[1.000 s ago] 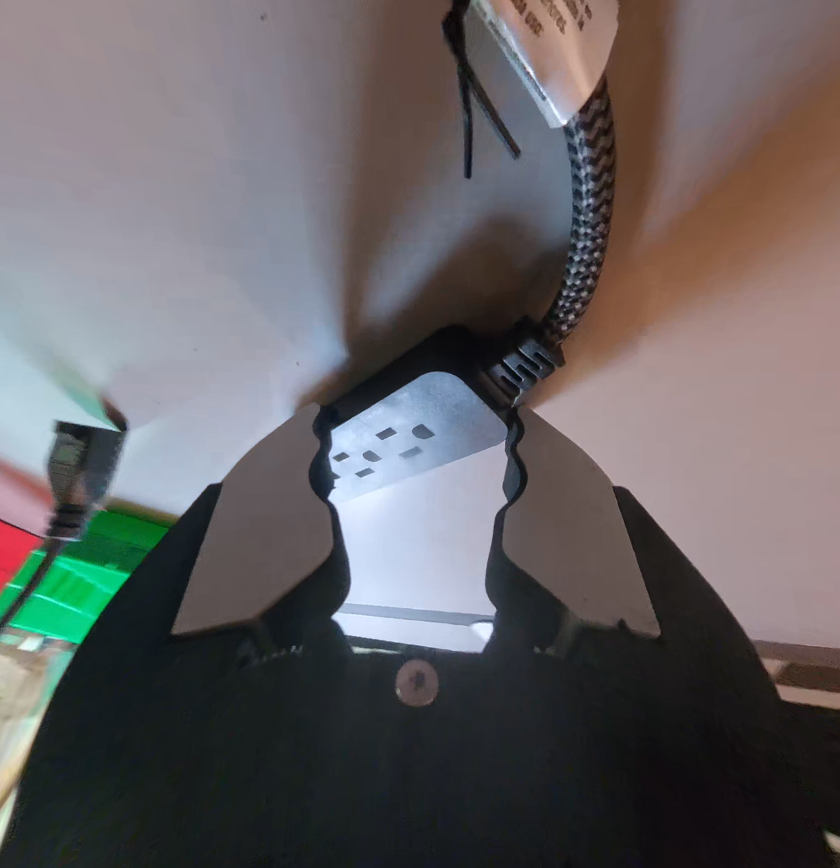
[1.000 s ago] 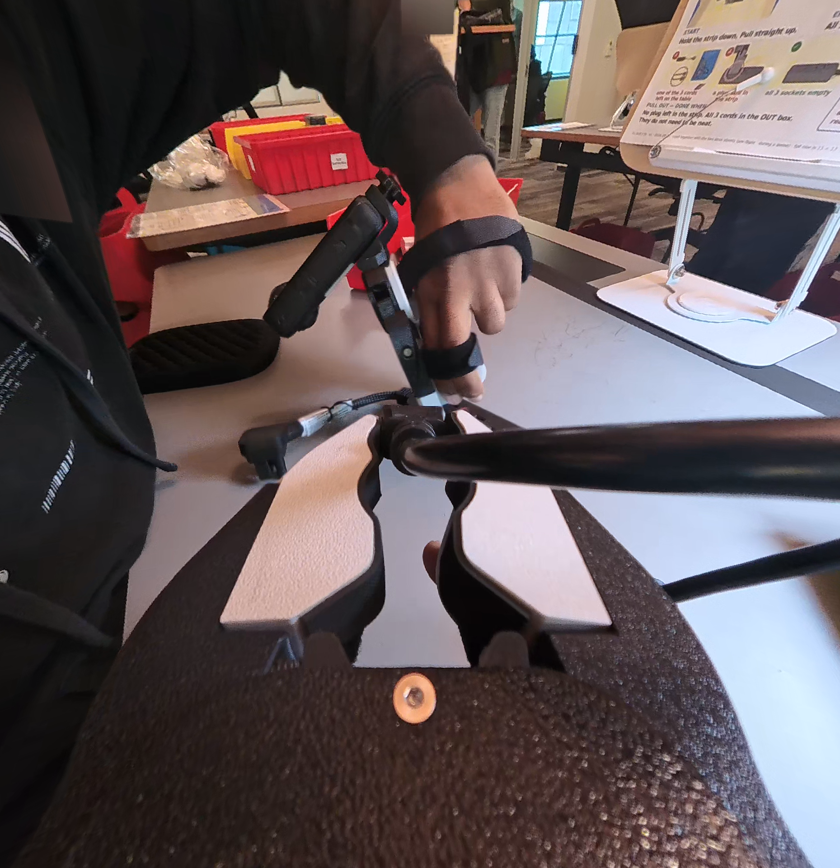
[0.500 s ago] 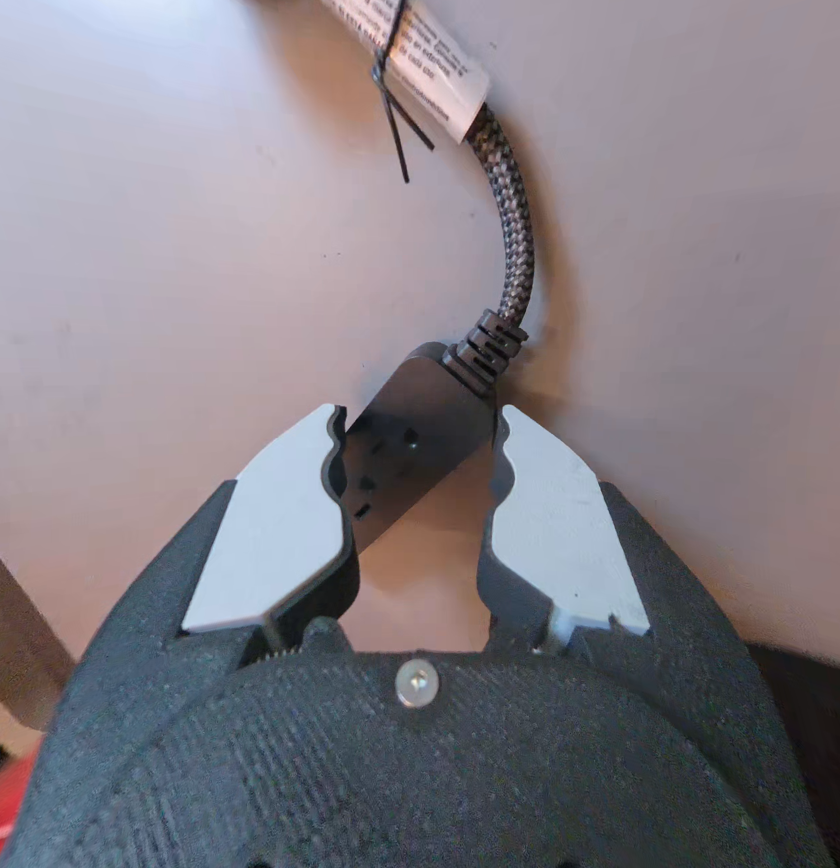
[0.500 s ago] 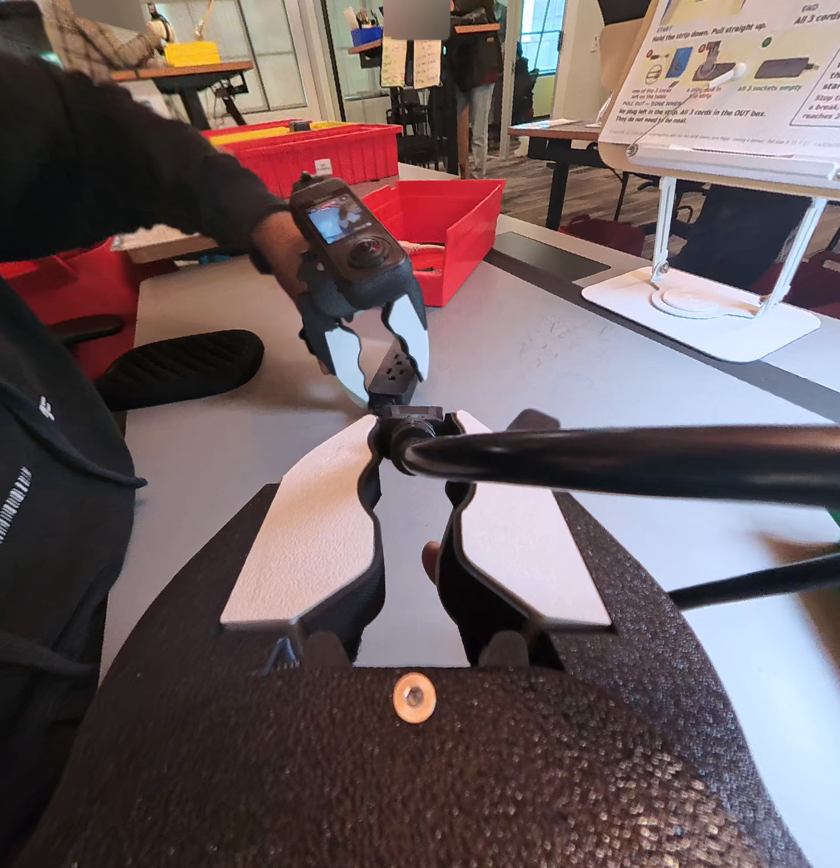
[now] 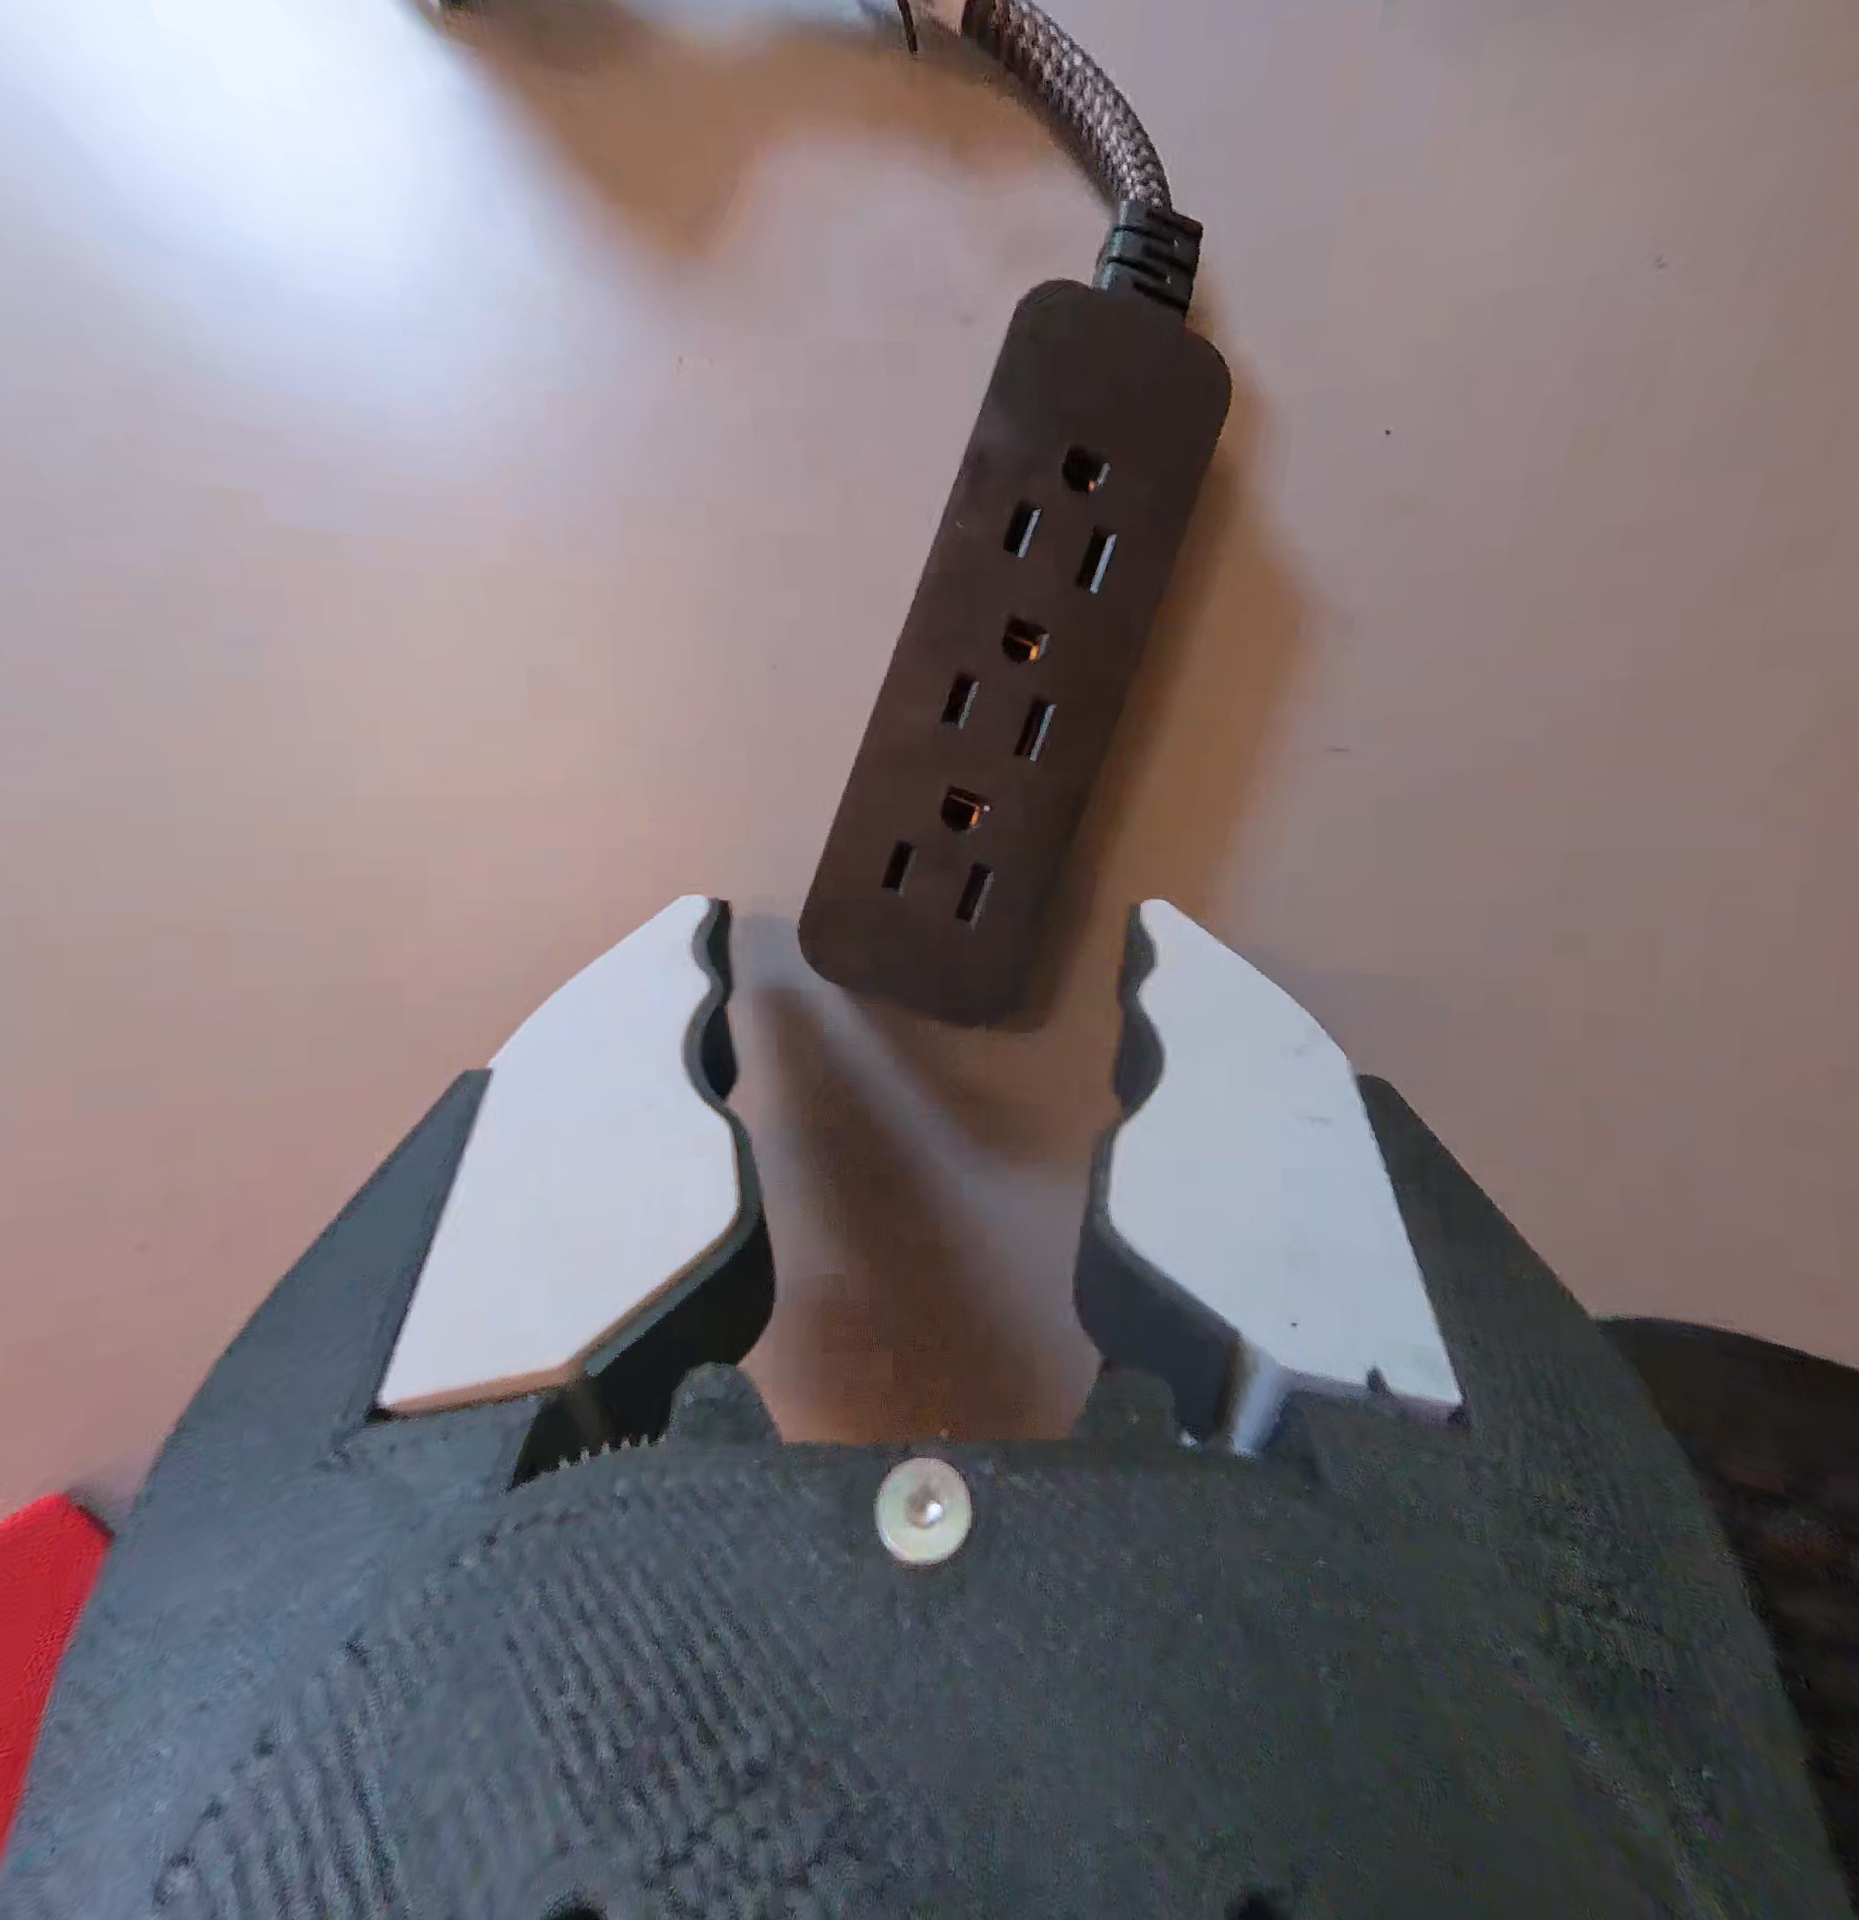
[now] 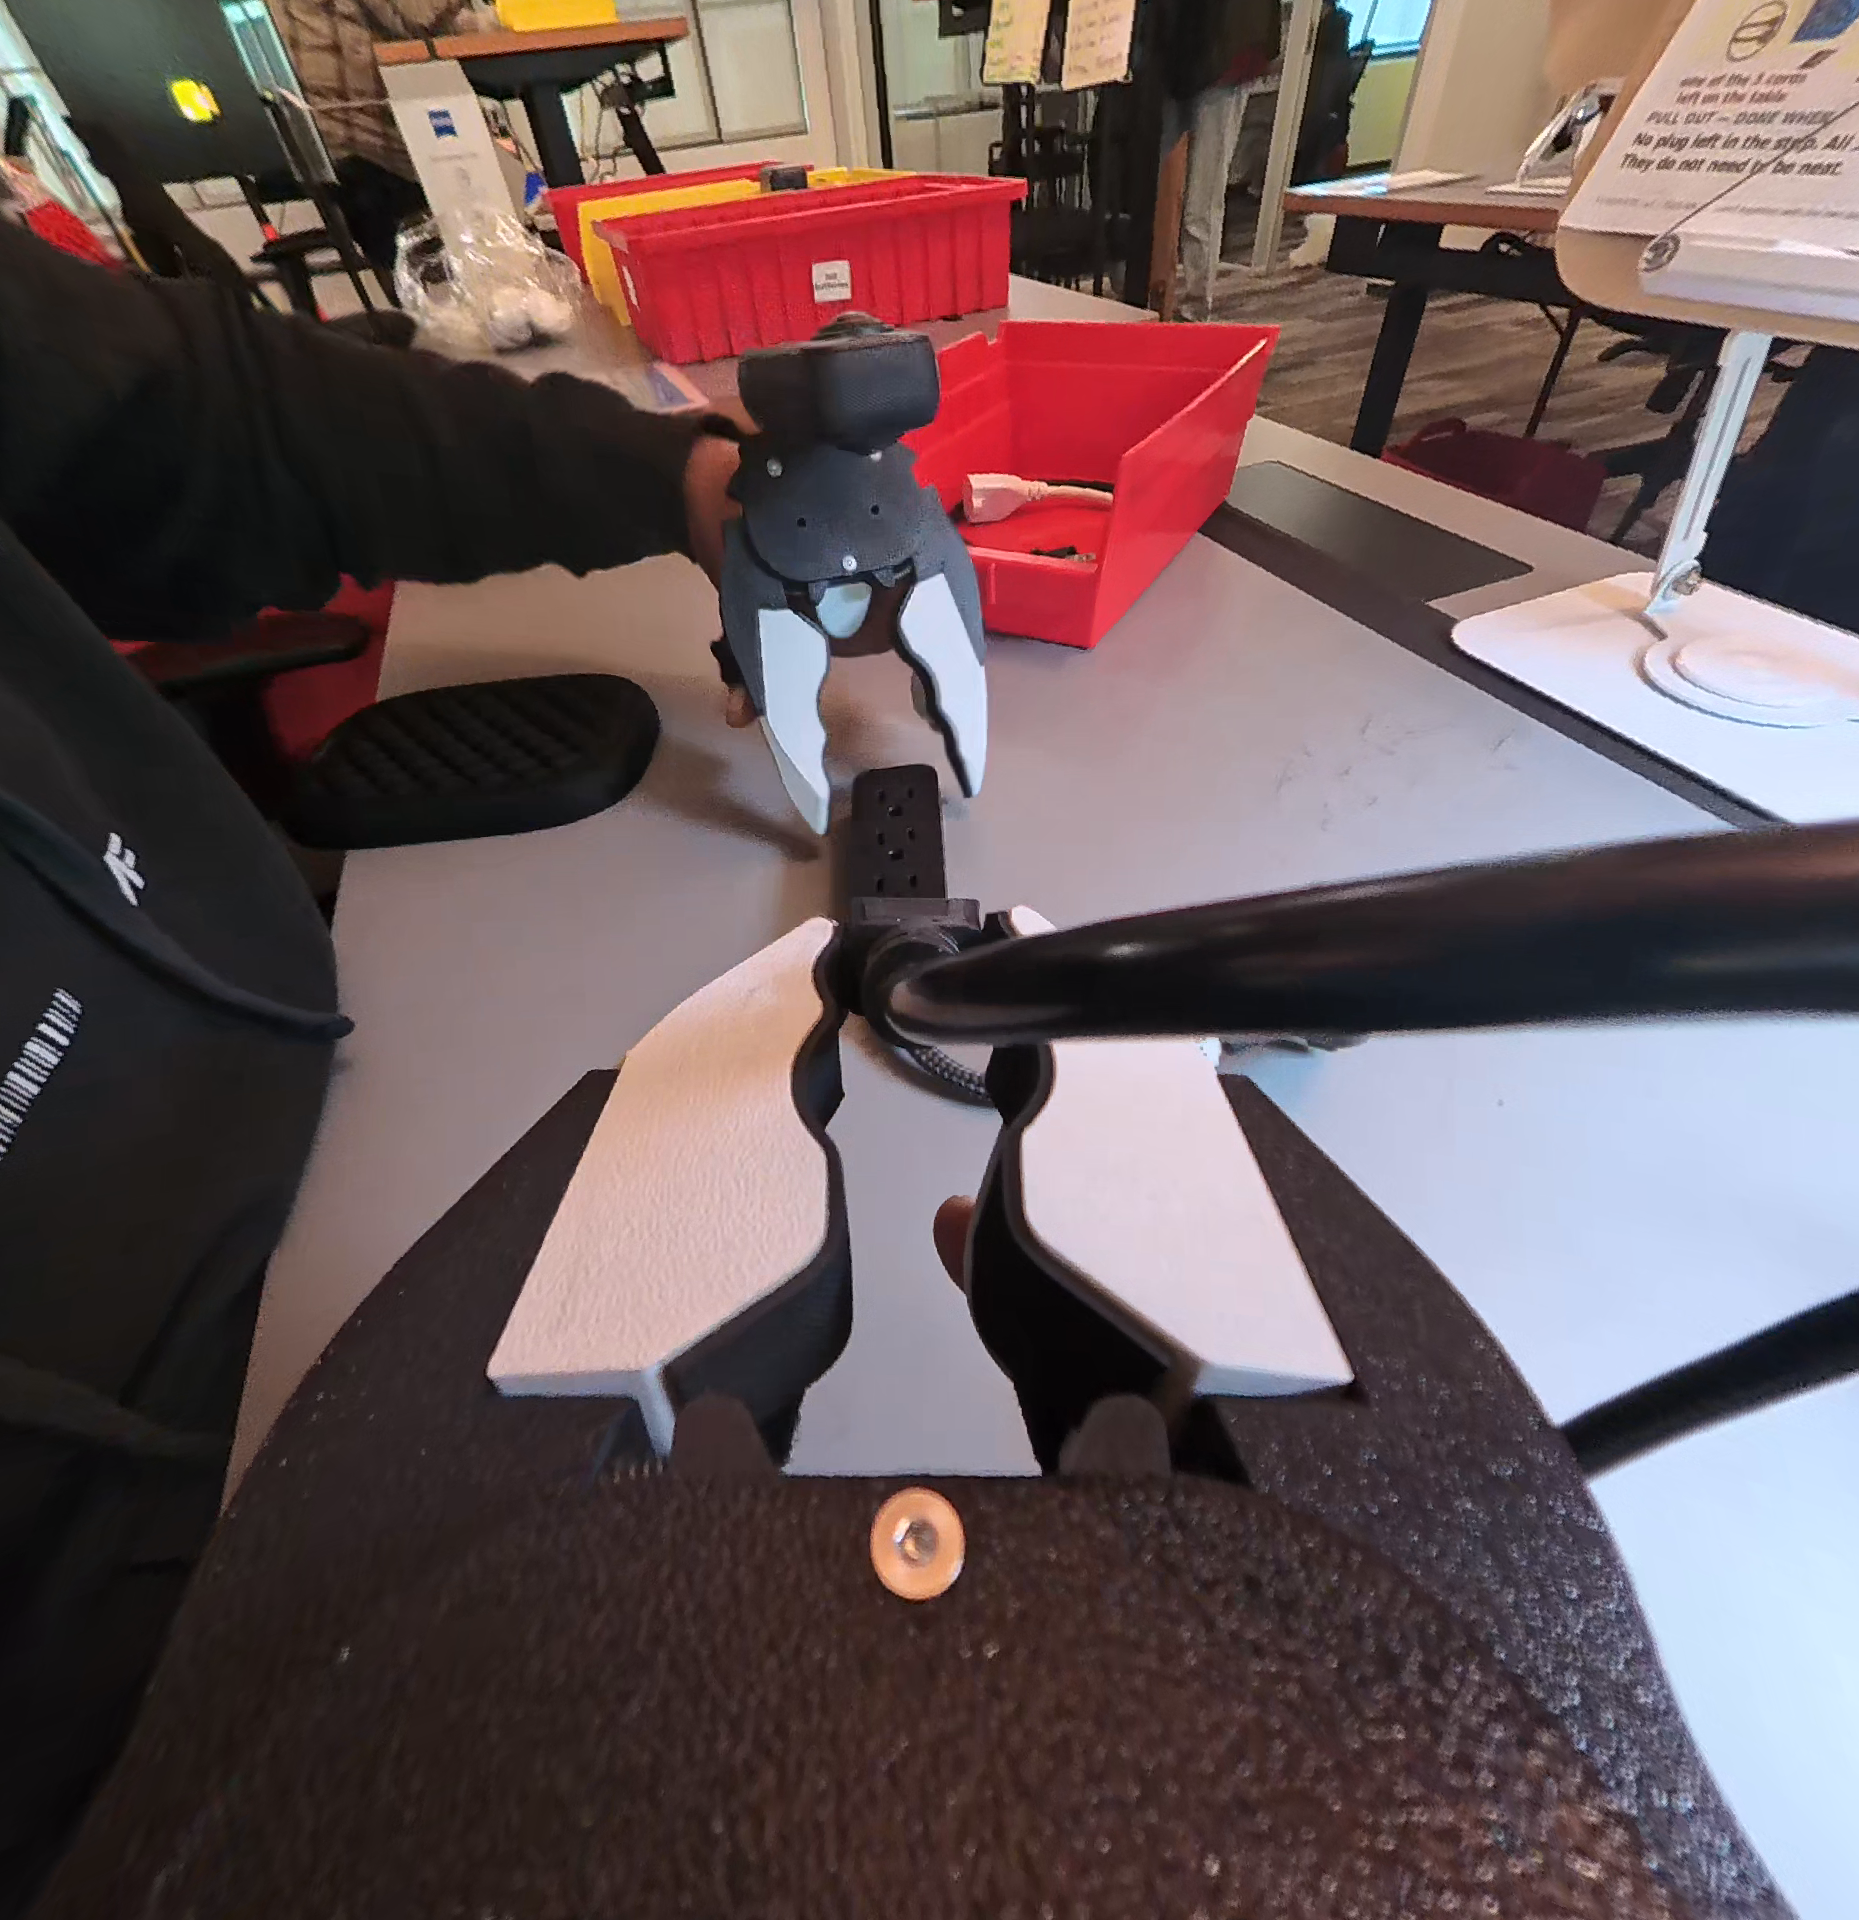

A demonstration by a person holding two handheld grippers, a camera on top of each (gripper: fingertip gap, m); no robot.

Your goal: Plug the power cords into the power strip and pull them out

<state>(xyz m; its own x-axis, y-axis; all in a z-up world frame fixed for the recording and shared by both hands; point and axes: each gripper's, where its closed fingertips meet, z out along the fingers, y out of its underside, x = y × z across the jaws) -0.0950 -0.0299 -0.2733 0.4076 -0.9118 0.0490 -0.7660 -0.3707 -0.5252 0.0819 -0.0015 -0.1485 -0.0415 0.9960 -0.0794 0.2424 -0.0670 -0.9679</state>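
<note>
The power strip (image 5: 1018,665) is now lying flat mid-worktop (image 5: 385,520), released by the open left gripper (image 5: 930,920); the right gripper (image 6: 920,935) is gripping a black plug (image 6: 909,920).

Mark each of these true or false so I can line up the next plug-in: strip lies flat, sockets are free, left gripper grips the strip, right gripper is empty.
1. The power strip lies flat on the table. True.
2. All three sockets are empty. True.
3. The left gripper is clamped on the strip. False: it is open, just short of the strip's end.
4. The right gripper holds nothing. False: it is shut on a black plug.
</note>
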